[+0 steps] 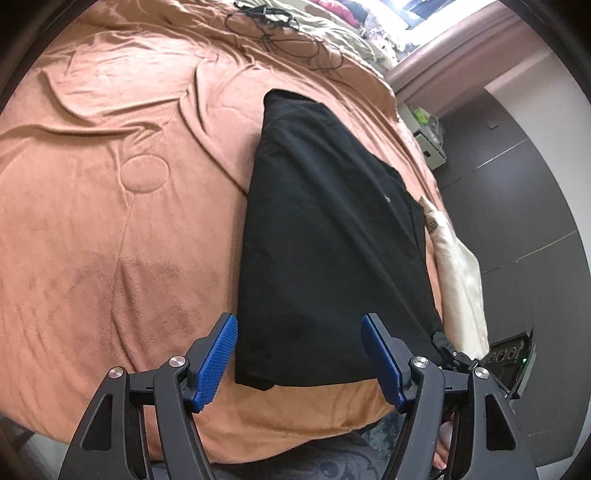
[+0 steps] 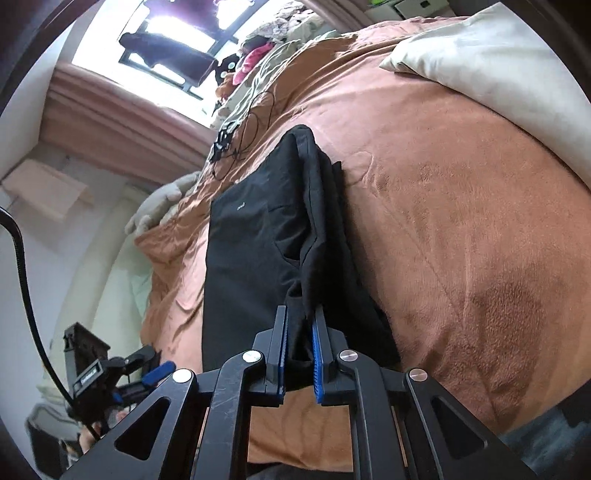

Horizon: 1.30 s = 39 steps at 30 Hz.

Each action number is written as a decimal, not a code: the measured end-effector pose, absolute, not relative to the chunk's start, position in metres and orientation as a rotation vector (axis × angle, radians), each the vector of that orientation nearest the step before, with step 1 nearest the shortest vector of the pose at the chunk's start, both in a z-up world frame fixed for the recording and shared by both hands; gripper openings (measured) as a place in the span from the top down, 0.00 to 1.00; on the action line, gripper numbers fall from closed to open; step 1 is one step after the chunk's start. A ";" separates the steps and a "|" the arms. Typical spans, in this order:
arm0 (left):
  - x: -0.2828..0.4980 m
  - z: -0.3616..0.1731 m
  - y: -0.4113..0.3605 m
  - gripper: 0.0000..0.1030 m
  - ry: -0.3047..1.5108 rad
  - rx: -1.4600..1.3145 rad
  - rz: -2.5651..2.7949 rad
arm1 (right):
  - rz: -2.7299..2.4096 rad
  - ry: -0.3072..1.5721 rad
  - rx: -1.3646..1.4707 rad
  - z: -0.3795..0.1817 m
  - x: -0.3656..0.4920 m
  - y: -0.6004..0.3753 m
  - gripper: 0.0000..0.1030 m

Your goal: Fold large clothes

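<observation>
- Black garment (image 1: 332,236): lies lengthwise on the brown bedspread (image 1: 110,221), already narrowed to a long strip, its near hem at the bed's front edge. Judged partly folded; the cross-fold remains.
- Right gripper (image 2: 300,354): closed on a bunched edge of the garment at the near end, cloth pinched between the blue pads (image 2: 317,354). The fabric ridge running away from it suggests the edge is lifted so it can be carried over.
- Left gripper (image 1: 299,354): jaws wide apart, holding nothing, poised above the near hem, which shows between the fingers. Judged positioned to take the other corner.
- Cream cloth (image 1: 461,277): beside the garment, at the bed's edge, untouched.
- Cables (image 1: 273,26): far end of bed, well clear.
</observation>
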<state>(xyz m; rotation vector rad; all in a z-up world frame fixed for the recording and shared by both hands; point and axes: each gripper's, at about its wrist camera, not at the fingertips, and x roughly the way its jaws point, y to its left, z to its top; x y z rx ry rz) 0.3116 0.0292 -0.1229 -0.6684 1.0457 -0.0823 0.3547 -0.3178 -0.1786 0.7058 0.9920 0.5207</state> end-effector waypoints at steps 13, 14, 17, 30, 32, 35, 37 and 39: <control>0.344 -0.162 0.042 0.31 1.117 -0.662 -0.063 | 0.444 1.099 0.660 -0.221 0.367 -0.320 0.81; 0.348 -0.163 0.043 0.31 1.115 -0.662 -0.065 | 0.449 1.098 0.659 -0.216 0.371 -0.319 0.77; 0.360 -0.164 0.046 0.31 1.112 -0.670 -0.067 | 0.452 1.060 0.602 -0.202 0.385 -0.321 0.48; 0.424 -0.172 0.054 0.31 1.088 -0.665 -0.091 | 0.650 1.082 0.623 -0.197 0.491 -0.297 0.18; 0.432 -0.174 0.054 0.31 1.086 -0.668 -0.099 | 0.678 1.098 0.629 -0.204 0.509 -0.293 0.18; 0.444 -0.177 0.055 0.31 1.083 -0.669 -0.114 | 0.698 1.124 0.650 -0.214 0.532 -0.290 0.18; 0.450 -0.179 0.056 0.31 1.081 -0.670 -0.122 | 0.726 1.149 0.663 -0.220 0.544 -0.288 0.18; 0.456 -0.180 0.056 0.31 1.078 -0.671 -0.133 | 0.743 1.165 0.673 -0.225 0.553 -0.287 0.18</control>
